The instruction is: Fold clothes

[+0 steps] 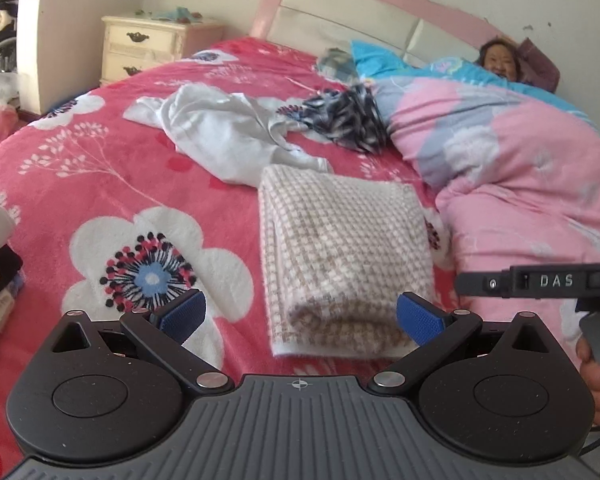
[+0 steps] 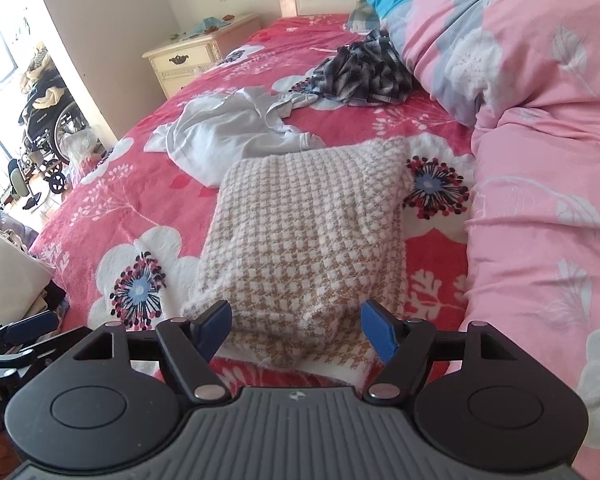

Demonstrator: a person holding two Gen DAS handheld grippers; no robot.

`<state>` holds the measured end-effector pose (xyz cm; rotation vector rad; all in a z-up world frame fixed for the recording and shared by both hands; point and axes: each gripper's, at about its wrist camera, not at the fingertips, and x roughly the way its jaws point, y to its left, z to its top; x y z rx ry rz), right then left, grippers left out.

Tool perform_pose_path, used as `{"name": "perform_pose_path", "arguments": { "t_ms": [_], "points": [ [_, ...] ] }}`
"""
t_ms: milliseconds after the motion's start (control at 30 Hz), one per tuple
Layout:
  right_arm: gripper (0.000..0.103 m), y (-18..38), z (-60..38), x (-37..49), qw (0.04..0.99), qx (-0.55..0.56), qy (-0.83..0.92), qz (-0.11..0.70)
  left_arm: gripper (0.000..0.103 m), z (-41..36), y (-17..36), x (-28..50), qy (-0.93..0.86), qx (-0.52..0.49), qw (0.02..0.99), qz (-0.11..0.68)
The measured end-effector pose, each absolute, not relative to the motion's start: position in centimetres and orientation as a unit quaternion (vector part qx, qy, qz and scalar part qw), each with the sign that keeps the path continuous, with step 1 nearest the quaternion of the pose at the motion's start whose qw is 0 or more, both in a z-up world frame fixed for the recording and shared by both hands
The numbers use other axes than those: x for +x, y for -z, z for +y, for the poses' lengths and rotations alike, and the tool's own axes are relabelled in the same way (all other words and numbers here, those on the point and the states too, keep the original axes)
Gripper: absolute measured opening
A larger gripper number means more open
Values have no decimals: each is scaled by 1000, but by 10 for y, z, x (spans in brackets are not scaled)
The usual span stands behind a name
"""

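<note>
Nearest the lens, the left gripper point(image 1: 298, 314) stands released, its blue ribbed pads spread wide and holding nothing; the right gripper point(image 2: 296, 332) is likewise spread, empty, its fingers flanking the near end of the folded knit garment point(image 2: 308, 236) without touching it as far as can be told. That garment, a thick beige-and-white houndstooth knit folded into a plump rectangle, lies near the foot edge of the bed, on a fleecy red blanket point(image 1: 100, 184) printed with big white flowers. Beyond it, toward the middle of the bed, a thin pale grey garment point(image 1: 228, 132) sprawls crumpled, its hem just reaching the knit's far edge; farther on, a dark plaid garment point(image 2: 364, 72) sits bunched against a puffy pink quilt point(image 2: 540, 160) that covers the bed's right side. A pink-framed padded headboard point(image 1: 340, 12) closes the far edge. A cream nightstand point(image 1: 140, 48) with dark metal pulls stands at the far left corner. A wheelchair point(image 2: 48, 128) stands by the sunlit window.
</note>
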<state>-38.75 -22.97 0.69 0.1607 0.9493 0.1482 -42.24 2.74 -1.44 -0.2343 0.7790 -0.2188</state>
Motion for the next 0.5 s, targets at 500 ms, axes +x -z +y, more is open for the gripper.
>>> {"name": "perform_pose_path", "arguments": {
  "t_ms": [500],
  "points": [
    [80, 22, -206, -392, 840, 69, -40, 536, 103, 26, 41, -388, 32, -105, 867, 486]
  ]
}}
